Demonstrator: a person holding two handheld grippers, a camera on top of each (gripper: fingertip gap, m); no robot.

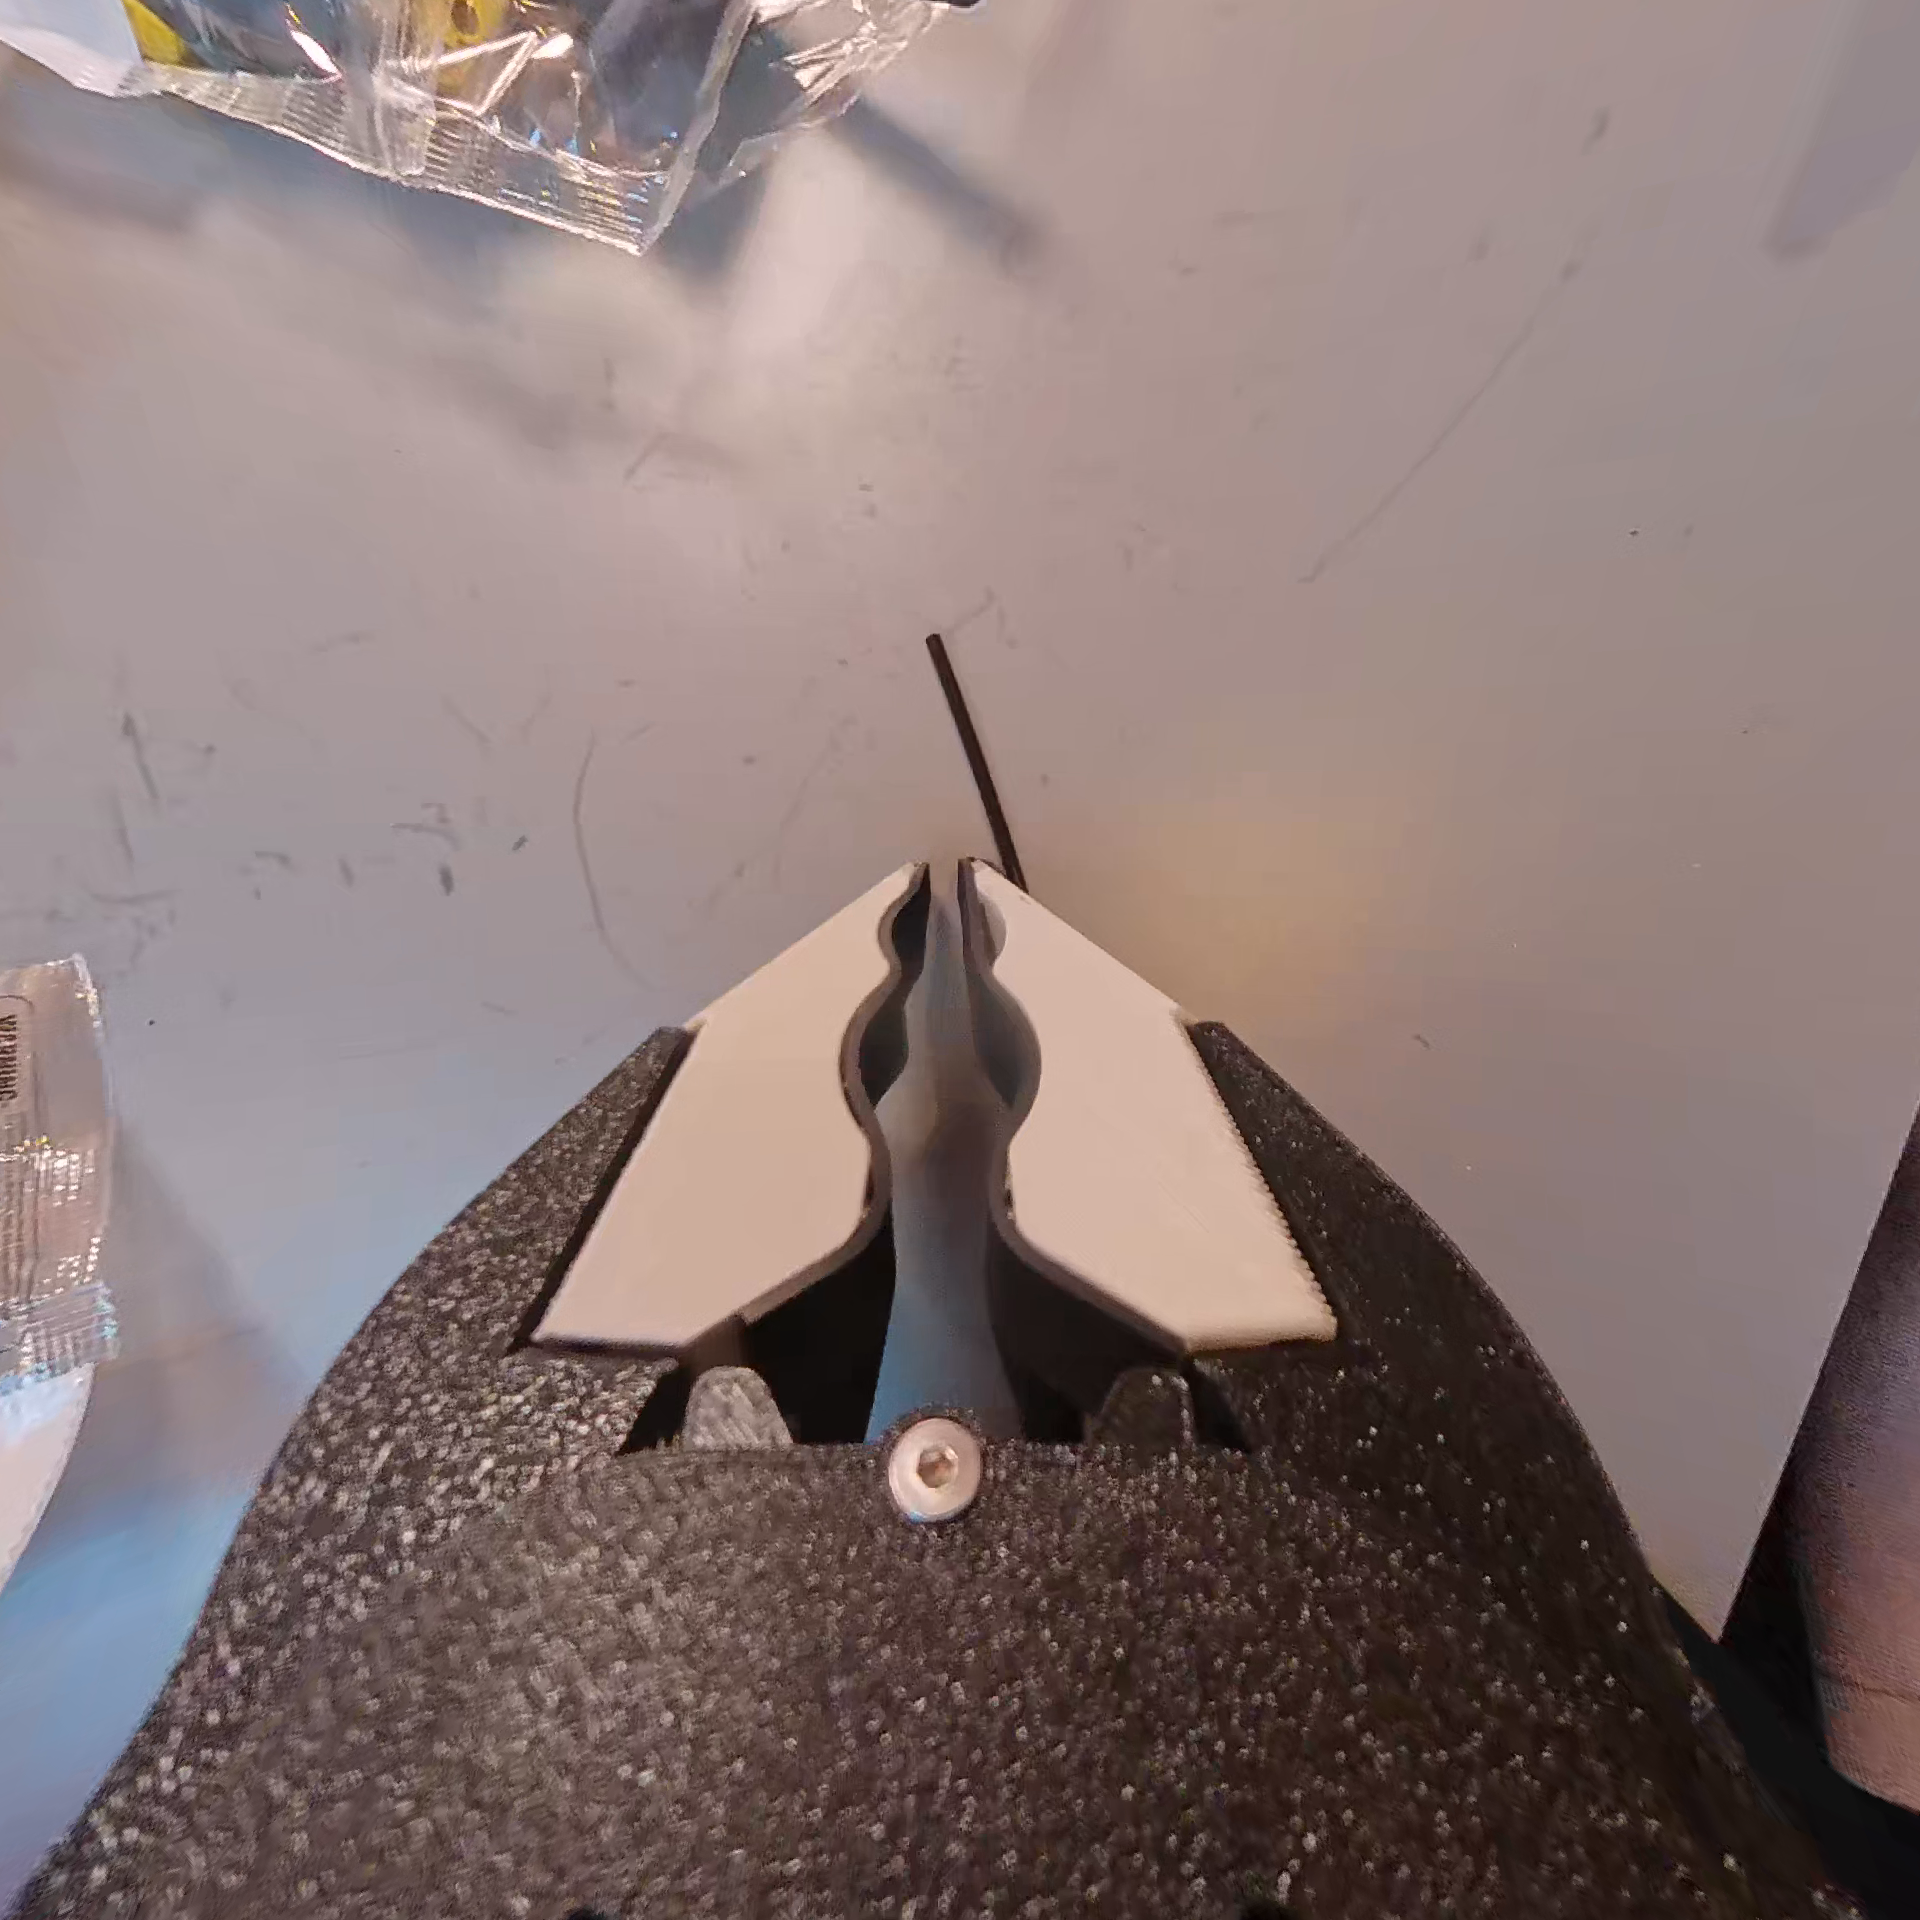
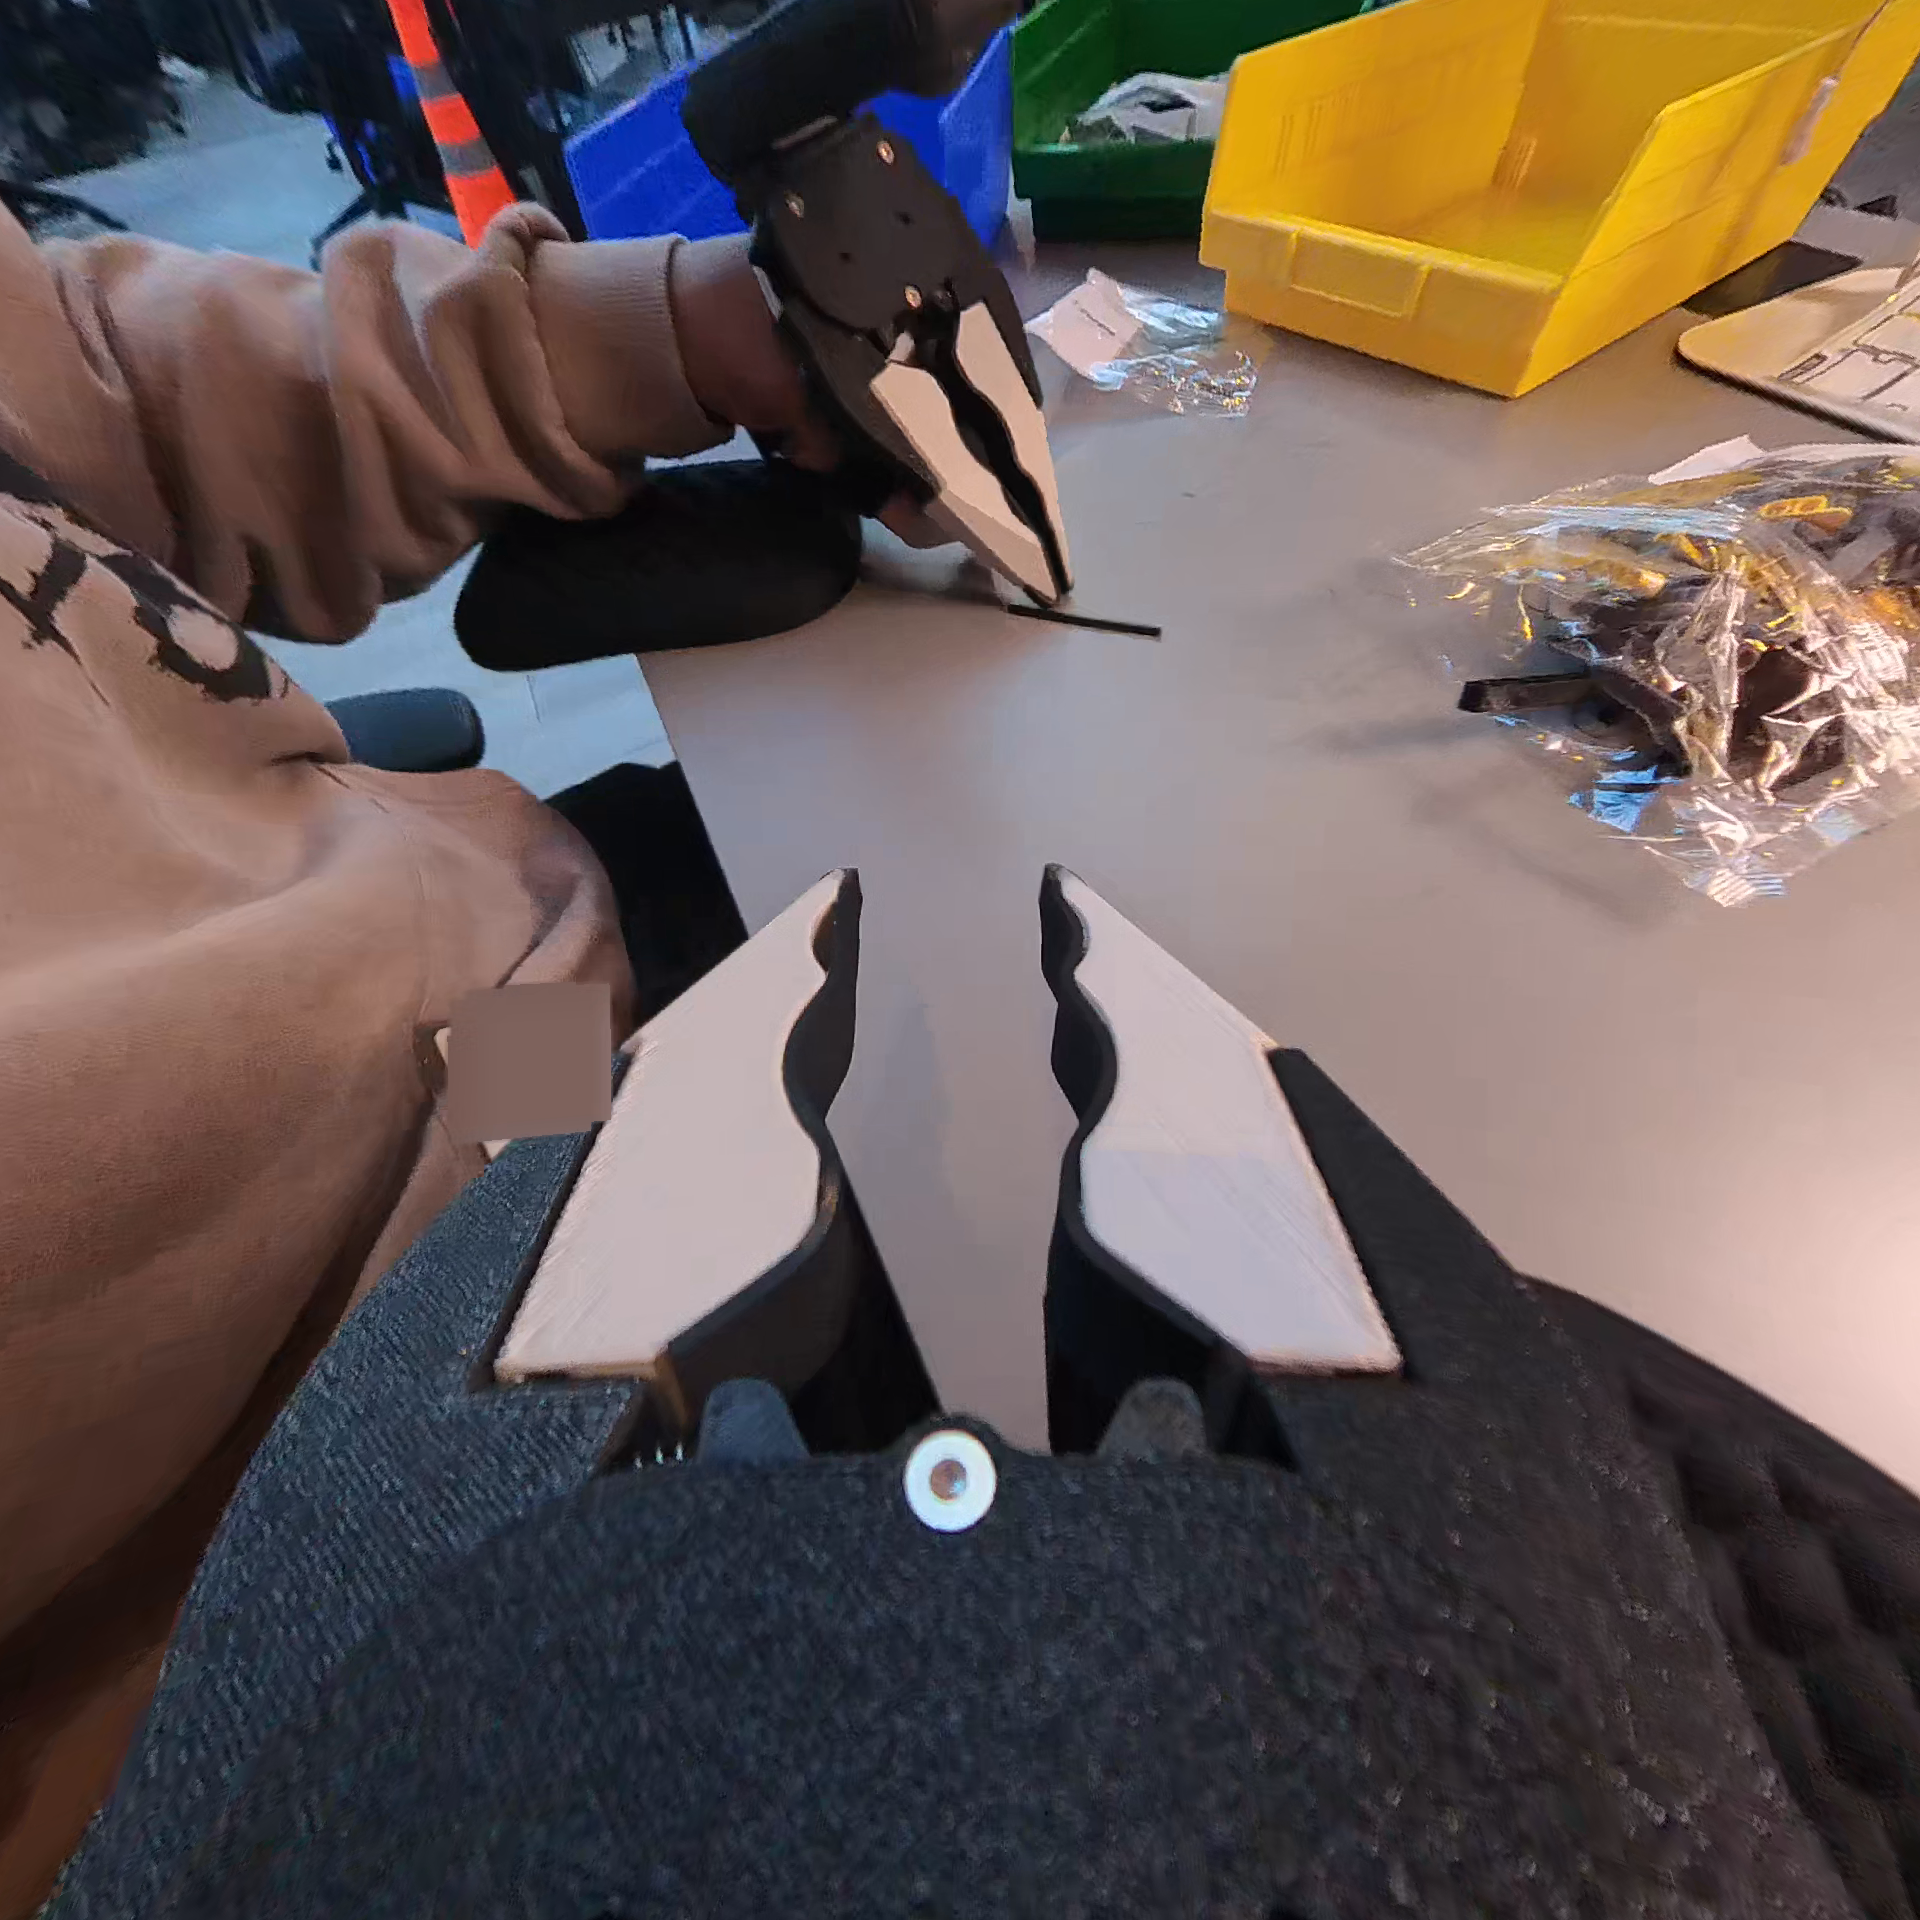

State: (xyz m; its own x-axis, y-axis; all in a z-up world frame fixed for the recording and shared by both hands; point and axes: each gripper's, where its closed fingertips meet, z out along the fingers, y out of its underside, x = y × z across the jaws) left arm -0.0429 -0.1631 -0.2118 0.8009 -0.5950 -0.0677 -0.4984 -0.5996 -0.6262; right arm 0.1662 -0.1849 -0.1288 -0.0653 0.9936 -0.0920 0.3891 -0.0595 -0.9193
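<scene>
A thin black rod [image 1: 971,758] lies flat on the grey table [image 1: 1351,520]. My left gripper [image 1: 943,868] is shut, with only a slit between the jaws. Its tips are down on the table at the rod's near end, which is hidden under the right fingertip, so I cannot tell if the rod is pinched. The right wrist view shows that gripper [image 2: 1060,592] tilted down onto the rod [image 2: 1091,621], held by a hand in a tan sleeve [image 2: 416,343]. My right gripper [image 2: 951,878] is open and empty, above the table's near edge.
A crinkled clear bag of black and yellow parts [image 2: 1704,665] lies right of the rod and shows in the left wrist view [image 1: 499,114]. A smaller clear bag [image 2: 1143,343], yellow [image 2: 1455,208], green [image 2: 1112,156] and blue [image 2: 644,156] bins stand behind. A foil packet [image 1: 47,1143] lies left. The left gripper's tips are roughly 25 centimetres from the right gripper's. My left gripper's tips are some 20 centimetres from the foil packet [image 1: 47,1143].
</scene>
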